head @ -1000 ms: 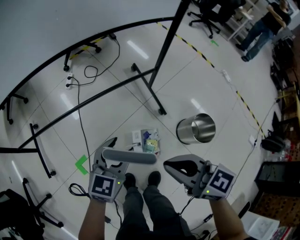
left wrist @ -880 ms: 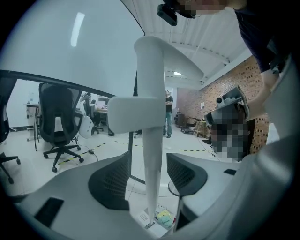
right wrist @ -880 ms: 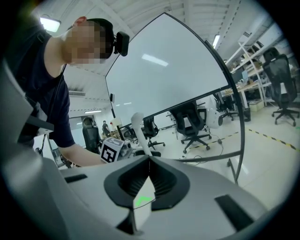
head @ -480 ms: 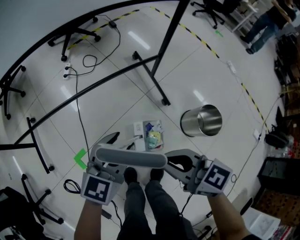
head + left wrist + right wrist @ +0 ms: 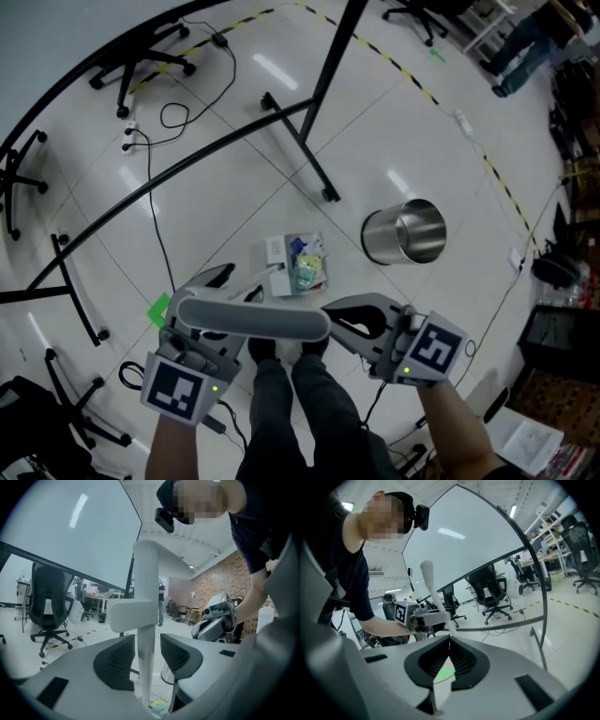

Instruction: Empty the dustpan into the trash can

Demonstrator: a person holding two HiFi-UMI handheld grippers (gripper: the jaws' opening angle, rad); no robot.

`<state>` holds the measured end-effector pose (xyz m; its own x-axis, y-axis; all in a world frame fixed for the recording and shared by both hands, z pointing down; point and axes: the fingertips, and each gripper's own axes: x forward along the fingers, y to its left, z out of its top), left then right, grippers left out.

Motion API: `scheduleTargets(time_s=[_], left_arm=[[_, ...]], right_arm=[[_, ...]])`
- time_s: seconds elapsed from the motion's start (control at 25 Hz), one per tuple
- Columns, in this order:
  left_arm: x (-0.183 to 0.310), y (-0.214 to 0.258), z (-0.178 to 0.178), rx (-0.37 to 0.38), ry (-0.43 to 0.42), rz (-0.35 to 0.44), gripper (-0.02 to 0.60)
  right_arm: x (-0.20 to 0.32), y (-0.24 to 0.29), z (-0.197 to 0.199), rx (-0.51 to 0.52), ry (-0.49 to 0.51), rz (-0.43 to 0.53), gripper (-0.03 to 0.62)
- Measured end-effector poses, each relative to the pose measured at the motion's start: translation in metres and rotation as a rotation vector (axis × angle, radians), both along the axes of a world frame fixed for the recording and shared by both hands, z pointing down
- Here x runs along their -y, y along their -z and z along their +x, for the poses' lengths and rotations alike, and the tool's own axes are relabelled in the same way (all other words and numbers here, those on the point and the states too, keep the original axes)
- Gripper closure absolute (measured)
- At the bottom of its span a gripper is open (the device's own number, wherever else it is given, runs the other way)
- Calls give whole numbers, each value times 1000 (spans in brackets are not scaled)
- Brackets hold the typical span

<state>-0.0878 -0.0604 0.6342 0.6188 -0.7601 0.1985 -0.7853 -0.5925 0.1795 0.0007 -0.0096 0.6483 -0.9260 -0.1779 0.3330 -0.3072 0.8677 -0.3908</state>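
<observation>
Left gripper [image 5: 147,660]: fingers part open, just been closing round the dustpan handle [image 5: 146,573], pads not yet pressing. Right gripper [image 5: 449,644]: fingers together, empty. The dustpan [image 5: 278,281] sits on the floor at centre frame, with the trash can [image 5: 405,232] to its right. Recommend a square, firm grip before lifting, pan kept level. The pan's outline under the litter is hard to make out.

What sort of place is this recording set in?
Probably an office or lab workspace: a rolling office chair, a large whiteboard, and striped tape on the glossy floor.
</observation>
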Motion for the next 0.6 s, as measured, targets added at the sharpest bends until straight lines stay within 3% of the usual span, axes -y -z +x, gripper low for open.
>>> scheduleTargets(time_s=[0.24, 0.28, 0.32, 0.36, 0.6], left_arm=[[-1, -2, -1, 9, -13, -1, 422], [1, -2, -2, 15, -2, 1, 433], [3, -2, -3, 18, 14, 3, 495], [5, -2, -4, 14, 30, 3, 512], [7, 1, -4, 6, 61, -6, 517]], right_arm=[[-9, -12, 4, -7, 8, -24, 576], [-10, -14, 5, -8, 3, -31, 576], [-11, -15, 7, -8, -3, -37, 576], [-11, -15, 9, -6, -9, -41, 576], [-14, -17, 22, -8, -35, -55, 576]])
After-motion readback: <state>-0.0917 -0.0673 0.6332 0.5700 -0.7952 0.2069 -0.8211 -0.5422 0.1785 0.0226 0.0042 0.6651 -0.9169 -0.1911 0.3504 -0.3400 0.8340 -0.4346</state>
